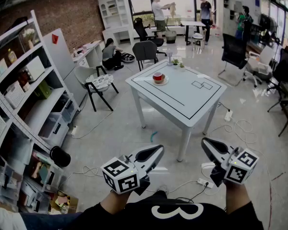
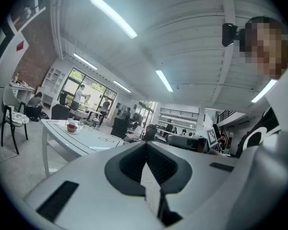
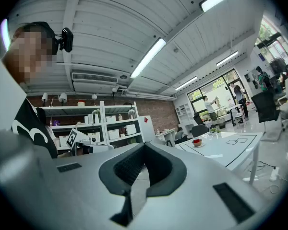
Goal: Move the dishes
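Left gripper (image 1: 156, 152): fingers pressed together along their full length, tips meeting, nothing between them; confirmed in the left gripper view (image 2: 146, 145). Right gripper (image 1: 206, 144): fingers likewise pressed together and empty; confirmed in the right gripper view (image 3: 144, 147). Both grippers are held level, side by side and apart from each other, above the floor and short of the table (image 1: 182, 97). Task items: a red bowl (image 1: 158, 76) sits on a white plate (image 1: 161, 82) near the far left corner of the table, well ahead of both sets of fingertips and untouched. From the left fingers the bowl lies ahead and to the left (image 2: 72, 125); from the right fingers it lies ahead and to the right (image 3: 197, 141). Two rectangle outlines (image 1: 202, 85) are marked on the tabletop, to the right of the plate and ahead of the right fingers. A shelf (image 1: 29, 104) stands well to the left of the left fingers.
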